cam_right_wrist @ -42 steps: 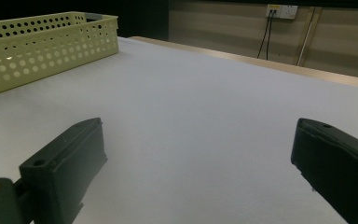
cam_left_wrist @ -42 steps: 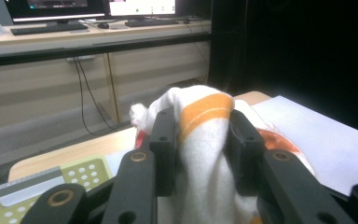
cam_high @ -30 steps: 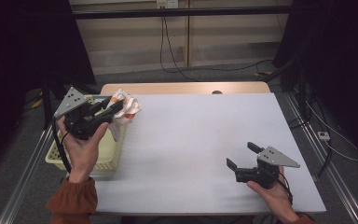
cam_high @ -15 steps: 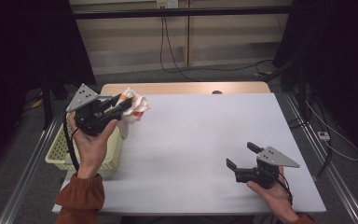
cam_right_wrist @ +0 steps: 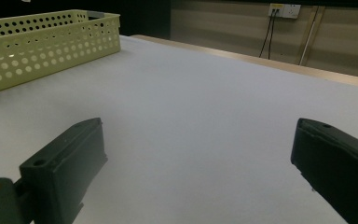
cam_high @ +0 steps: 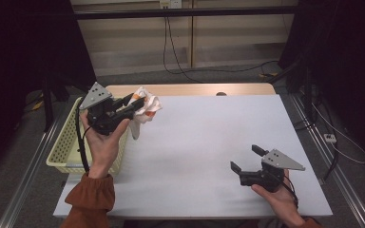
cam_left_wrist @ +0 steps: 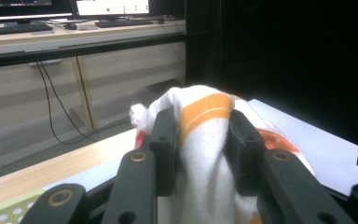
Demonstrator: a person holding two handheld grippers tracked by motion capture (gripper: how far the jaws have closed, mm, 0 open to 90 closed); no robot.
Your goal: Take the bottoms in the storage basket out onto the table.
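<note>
The left tool (cam_high: 132, 105) clamps a bunched white cloth with orange stripes (cam_high: 146, 105), held in the air above the table's (cam_high: 204, 142) left edge, just beside a pale green basket (cam_high: 64, 147). The right tool (cam_high: 247, 159) rests near the table's front right corner, jaws wide apart and holding nothing.

Count at this moment: I hold two grippers, one per hand. My left gripper (cam_high: 132, 105) carries one cloth (cam_high: 146, 105), white with orange stripes, bunched between its jaws; I count one orange band across the top of it in the left gripper view (cam_left_wrist: 204, 111). My right gripper (cam_high: 247, 159) carries nothing, jaws apart. One perforated yellow-green basket (cam_high: 65, 142) sits at the table's left side. One table (cam_high: 209, 142) with one white top. Behind it, one wall socket plate (cam_high: 170, 4) with two dark cables hanging down.
</note>
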